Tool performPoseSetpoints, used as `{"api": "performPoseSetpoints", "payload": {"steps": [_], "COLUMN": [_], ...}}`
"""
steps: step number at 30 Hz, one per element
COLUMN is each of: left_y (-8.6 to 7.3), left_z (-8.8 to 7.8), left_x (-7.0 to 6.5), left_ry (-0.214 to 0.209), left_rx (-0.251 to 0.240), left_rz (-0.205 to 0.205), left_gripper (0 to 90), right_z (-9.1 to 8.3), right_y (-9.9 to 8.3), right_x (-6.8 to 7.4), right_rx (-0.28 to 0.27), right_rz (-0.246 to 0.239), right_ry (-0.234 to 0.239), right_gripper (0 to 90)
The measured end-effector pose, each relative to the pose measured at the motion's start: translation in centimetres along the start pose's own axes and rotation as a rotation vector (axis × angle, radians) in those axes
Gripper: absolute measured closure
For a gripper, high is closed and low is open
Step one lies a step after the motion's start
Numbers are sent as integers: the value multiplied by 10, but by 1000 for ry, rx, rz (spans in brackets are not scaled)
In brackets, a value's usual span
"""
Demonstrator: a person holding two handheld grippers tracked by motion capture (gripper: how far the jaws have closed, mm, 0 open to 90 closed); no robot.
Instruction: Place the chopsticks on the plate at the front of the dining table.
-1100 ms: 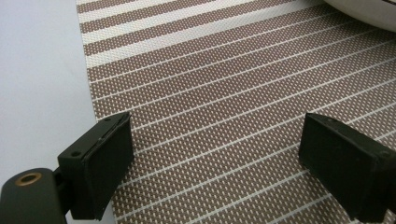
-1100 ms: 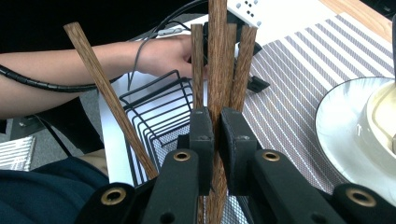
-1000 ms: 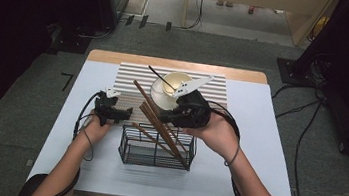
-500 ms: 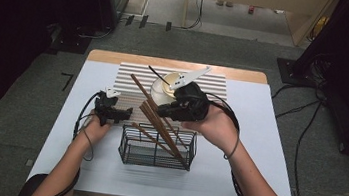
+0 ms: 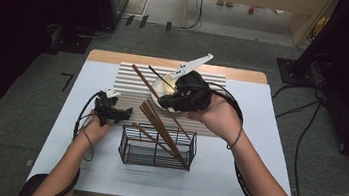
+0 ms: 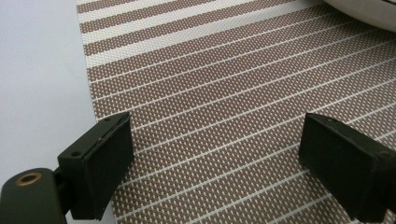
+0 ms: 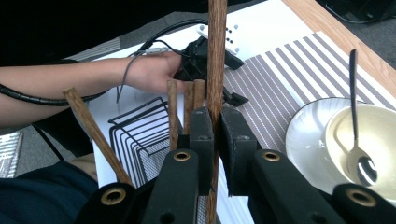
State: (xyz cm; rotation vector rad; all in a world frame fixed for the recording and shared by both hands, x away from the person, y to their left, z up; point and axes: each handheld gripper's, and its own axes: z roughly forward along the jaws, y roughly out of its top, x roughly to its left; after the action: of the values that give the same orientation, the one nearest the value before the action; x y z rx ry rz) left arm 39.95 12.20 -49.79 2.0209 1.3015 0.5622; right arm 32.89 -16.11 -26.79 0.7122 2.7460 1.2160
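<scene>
Right gripper view shows us the right gripper [image 7: 215, 135] with its jaws pinching a chopstick [image 7: 216, 56], which runs upright between the pads and on past the top edge. In the high view we see this gripper [image 5: 168, 102] held above the table's far middle, and the chopstick [image 5: 145, 80] slanting from it up and to the far left, its lower part reaching down toward the basket [image 5: 128, 149].

Three more chopsticks [image 7: 187, 100] stand just behind the jaws, and another one [image 7: 93, 133] leans out to the left over the wire basket [image 7: 135, 135]. In the high view these sticks [image 5: 162, 133] lean in the basket, which sits on the near middle of the table [image 5: 255, 158].

To the right of the jaws we see a bowl [image 7: 336, 140] on a plate [image 7: 303, 140], with a spoon [image 7: 357, 116] in the bowl, all on a striped mat [image 7: 275, 84].

The left gripper [image 5: 119, 114] rests low on the left, its hand [image 5: 94, 127] near the basket's left side. In the left gripper view its jaws are spread wide over the mat [image 6: 224, 107] with nothing between them.
</scene>
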Motion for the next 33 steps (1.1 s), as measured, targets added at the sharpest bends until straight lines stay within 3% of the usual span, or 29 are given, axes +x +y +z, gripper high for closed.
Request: {"api": "performPoseSetpoints", "payload": {"steps": [21,33], "left_y": [0,0], "left_z": [0,0], "left_x": [0,0], "left_ry": [0,-1], "left_rx": [0,1], "left_rz": [0,-1], "left_gripper": [102,102], "right_z": [-7,-1], "right_y": [11,15], "right_x": [-22,-31], "right_rx": [28,74], "right_rz": [23,-9], "right_ry": [-41,-80], "right_gripper": [852,852]}}
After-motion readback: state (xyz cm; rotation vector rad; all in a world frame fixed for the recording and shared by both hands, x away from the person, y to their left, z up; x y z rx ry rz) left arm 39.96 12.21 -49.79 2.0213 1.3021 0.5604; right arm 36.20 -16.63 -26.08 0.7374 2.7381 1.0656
